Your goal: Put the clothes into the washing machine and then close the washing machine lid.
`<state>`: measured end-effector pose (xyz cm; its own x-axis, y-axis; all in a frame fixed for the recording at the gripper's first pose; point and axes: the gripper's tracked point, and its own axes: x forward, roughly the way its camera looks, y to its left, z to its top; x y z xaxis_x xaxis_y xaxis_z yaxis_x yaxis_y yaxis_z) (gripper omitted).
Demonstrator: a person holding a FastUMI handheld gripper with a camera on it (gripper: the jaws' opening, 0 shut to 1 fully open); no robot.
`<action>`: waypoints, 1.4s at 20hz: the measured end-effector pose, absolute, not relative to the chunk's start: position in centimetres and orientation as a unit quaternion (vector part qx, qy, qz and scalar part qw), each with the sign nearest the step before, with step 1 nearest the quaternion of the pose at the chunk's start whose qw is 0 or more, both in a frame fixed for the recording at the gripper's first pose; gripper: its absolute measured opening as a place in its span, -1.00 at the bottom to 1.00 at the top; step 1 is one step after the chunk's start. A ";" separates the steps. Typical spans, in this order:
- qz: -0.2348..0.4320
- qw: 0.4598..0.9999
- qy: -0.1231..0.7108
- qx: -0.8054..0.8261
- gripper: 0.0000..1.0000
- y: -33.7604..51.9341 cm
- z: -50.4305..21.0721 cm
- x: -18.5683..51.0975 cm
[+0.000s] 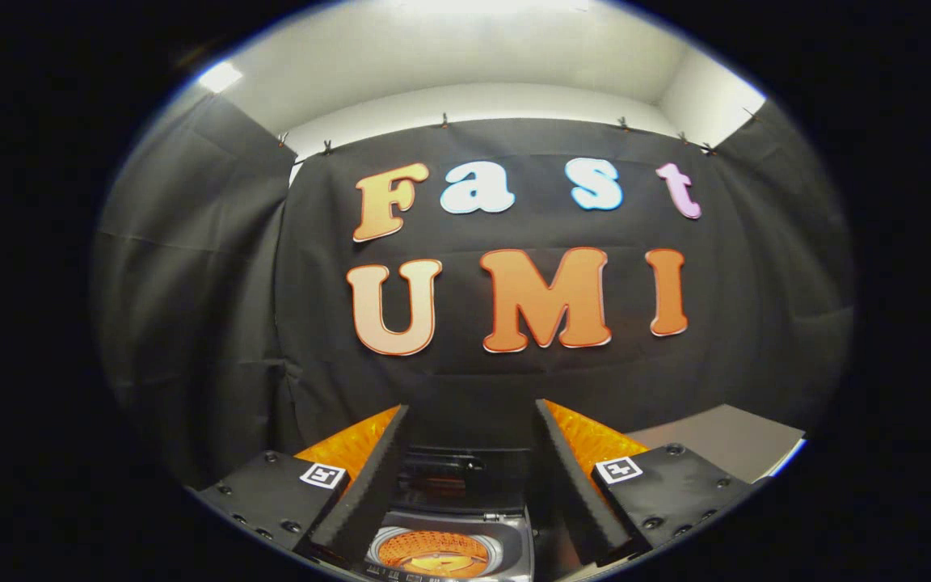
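**Open drum low between spread fingers; no garment seen in the grip**

The gripper (472, 453) is held with its two fingers spread wide, and nothing is pinched between them. Low between the fingers, close under the camera, the small top-loading washing machine (449, 543) is seen from above: a grey top with a round opening and an orange perforated drum (433, 550) inside. Its dark lid (453, 477) is raised at the back, just beyond the opening, so the drum is judged open.

Whether clothes already lie in the drum cannot be told; a paler patch at its bottom is too small to read. The machine lies below the fingers, so a downward approach is called for.

A pale grey tabletop (736, 440) is seen beyond the right finger, against the black cloth wall (191, 283).
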<state>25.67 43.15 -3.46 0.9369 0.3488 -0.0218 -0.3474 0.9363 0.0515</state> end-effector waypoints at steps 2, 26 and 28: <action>0.186 0.982 0.032 0.021 0.95 45.9 -4.7 29.9; 0.189 0.958 0.214 0.016 0.95 56.8 -25.4 48.4; 0.191 0.960 0.205 0.012 0.96 56.7 -25.3 48.6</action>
